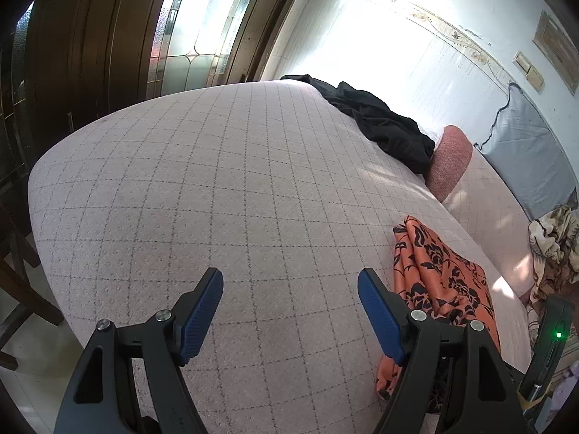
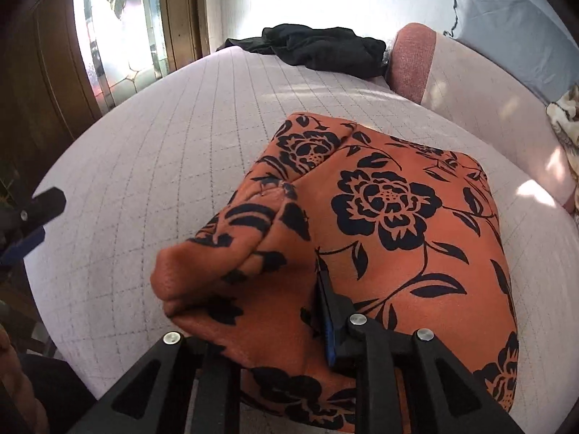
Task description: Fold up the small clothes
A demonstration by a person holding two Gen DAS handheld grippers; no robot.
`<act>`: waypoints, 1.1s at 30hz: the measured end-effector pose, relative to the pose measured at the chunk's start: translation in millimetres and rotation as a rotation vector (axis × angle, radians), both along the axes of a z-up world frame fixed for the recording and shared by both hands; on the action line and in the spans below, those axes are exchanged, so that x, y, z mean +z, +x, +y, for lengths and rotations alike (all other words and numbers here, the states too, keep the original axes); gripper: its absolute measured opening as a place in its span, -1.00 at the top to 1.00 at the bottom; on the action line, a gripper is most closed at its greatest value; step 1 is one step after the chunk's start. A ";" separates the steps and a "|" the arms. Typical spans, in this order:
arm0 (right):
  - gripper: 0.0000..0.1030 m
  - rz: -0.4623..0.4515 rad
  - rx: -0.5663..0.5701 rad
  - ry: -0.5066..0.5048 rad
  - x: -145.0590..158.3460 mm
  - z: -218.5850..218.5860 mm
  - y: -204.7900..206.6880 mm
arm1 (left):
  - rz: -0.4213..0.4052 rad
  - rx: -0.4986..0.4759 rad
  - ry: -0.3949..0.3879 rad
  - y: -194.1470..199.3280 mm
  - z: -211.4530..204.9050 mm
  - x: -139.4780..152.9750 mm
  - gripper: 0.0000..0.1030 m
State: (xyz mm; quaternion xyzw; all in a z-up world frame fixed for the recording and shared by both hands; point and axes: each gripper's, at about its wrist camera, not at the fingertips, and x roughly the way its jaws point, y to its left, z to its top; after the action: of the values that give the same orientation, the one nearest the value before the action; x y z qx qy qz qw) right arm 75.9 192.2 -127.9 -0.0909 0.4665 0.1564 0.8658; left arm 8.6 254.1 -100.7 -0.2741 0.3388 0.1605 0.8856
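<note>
A bed with a pale grid-patterned cover (image 1: 217, 188) fills both wrist views and serves as the landmark. Off its left edge stand dark wooden door panels (image 1: 90, 47) around one leaded-glass pane (image 1: 202, 25).

Two grippers are visible. The left gripper (image 1: 289, 311) hovers over the near part of the cover, its two blue-padded fingers spread wide with nothing but bare cover between them. In the right wrist view it shows only as a cut-off tip at the left edge.

Three loose cloth items lie on the bed. One black garment (image 1: 383, 119) is crumpled at the far edge. One orange cloth with black flowers (image 2: 391, 224), the piece being folded, lies on the near right of the cover. The right gripper (image 2: 275, 325) is nearly closed on a bunched fold of it; the fabric drapes over and hides one finger, so only one blue pad (image 2: 329, 336) shows. A third, beige patterned cloth (image 1: 553, 242) is cut off at the right edge.

Toward the bed's far right sit one reddish cushion (image 1: 450, 166) and one grey pillow (image 1: 532, 159).
</note>
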 end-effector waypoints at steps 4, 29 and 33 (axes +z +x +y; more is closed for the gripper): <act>0.60 0.035 -0.036 0.119 -2.0 -13.8 2.5 | -0.003 -0.028 0.011 3.9 -5.9 1.3 -0.51; -0.71 -0.027 0.149 0.157 35.3 -21.4 -26.8 | -0.022 -0.183 -0.144 18.1 -14.5 3.3 -0.50; -0.71 -0.012 0.065 0.333 53.2 -84.9 -34.7 | -0.066 -0.404 -0.229 35.8 -55.6 19.1 -0.50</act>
State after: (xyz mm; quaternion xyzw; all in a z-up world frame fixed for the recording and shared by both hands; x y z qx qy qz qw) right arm 41.2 107.3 -74.7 0.0380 0.4257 0.2592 0.8661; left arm 44.4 198.5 -81.6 -0.3045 0.3735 -0.0686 0.8735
